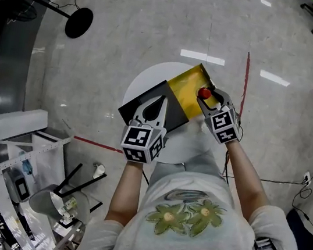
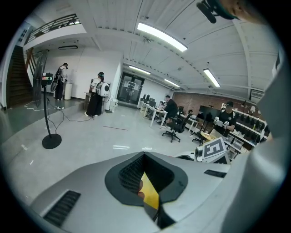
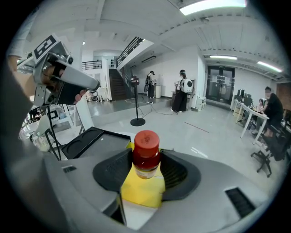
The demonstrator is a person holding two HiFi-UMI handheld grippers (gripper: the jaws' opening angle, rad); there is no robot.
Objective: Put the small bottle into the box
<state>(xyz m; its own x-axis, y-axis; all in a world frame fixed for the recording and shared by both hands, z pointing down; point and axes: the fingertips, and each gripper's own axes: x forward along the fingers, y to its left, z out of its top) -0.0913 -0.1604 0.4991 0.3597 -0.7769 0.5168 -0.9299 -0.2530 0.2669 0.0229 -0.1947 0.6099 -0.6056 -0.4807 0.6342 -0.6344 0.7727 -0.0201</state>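
Left tongs [image 1: 157, 106] [image 2: 148, 182]: at the near left edge of the round white bench [image 1: 145, 79]. My jaws are drawn together on a thin panel of the open black-and-yellow box [image 1: 181, 89] [image 2: 150, 195]. The panel shows yellow on one face and dark along its edge.

Box: it sits over the middle of the bench. The black half [image 1: 147, 100] [image 3: 89, 142] lies toward the near left edge. The yellow half reaches the far edge.

Small bottle with red cap [image 1: 204, 92] [image 3: 146, 157]: upright, above the yellow half of the box near its right side. I cannot tell whether its base touches the yellow surface.

Right tongs [image 1: 208, 102] [image 3: 146, 169]: at the right side of the bench. My jaws stand wide and are clamped on the body of the bottle, one pad on each side. The cap rises clear above the pads.
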